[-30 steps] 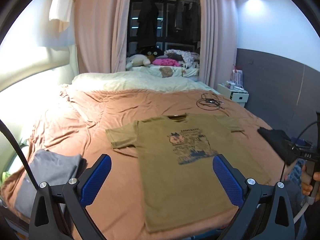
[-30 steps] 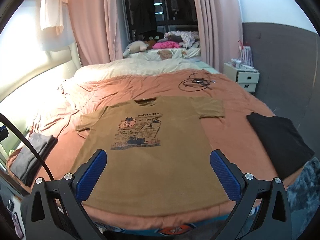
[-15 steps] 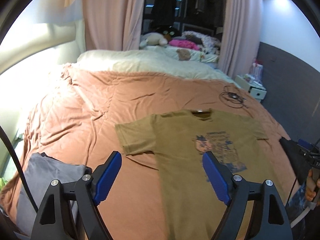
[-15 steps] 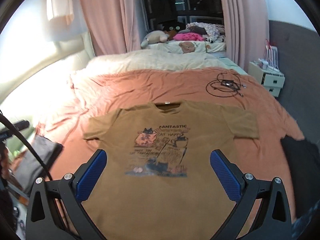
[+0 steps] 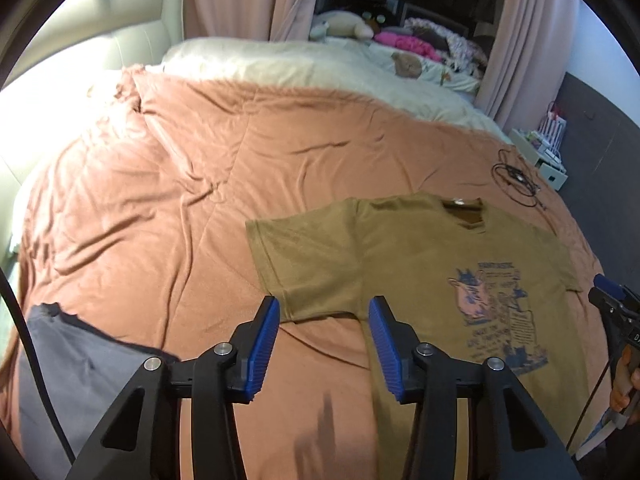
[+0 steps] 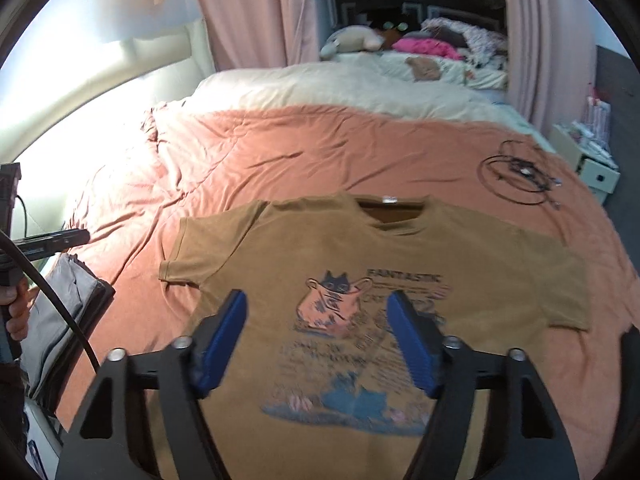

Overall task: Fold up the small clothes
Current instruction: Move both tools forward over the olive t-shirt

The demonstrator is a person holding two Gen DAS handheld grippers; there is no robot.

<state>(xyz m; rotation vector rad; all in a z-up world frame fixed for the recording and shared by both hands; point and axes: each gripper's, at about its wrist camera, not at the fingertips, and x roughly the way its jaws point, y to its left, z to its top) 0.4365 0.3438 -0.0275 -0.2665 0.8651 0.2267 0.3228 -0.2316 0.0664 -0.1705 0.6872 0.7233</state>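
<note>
The olive-brown T-shirt (image 5: 420, 280) is seen in the left wrist view spread flat, print side up, on the salmon bedspread (image 5: 200, 184), with its collar toward the pillows and its hem toward the camera. The left gripper (image 5: 323, 344) is held with its blue pads apart and nothing between them, just above the cloth. The left sleeve (image 5: 304, 264) lies directly ahead of the pads, with the sleeve's lower edge and the armpit seam framed in the gap. A folded grey garment (image 5: 76, 360) is seen at the near left of the bed, well apart from the shirt.

In the right wrist view the same T-shirt (image 6: 400, 264) fills the foreground, its long axis running straight away from the camera toward the collar (image 6: 390, 210). The right gripper (image 6: 316, 340) is likewise parted and empty, poised over the printed chest; its height above the cloth is blurred and cannot be fixed. A coiled black cable (image 6: 516, 176) lies beyond the right shoulder, clear of the shirt.

The left gripper is judged the nearer to a sleeve, so a sideways fold across the long axis is probably begun from that side.
</note>
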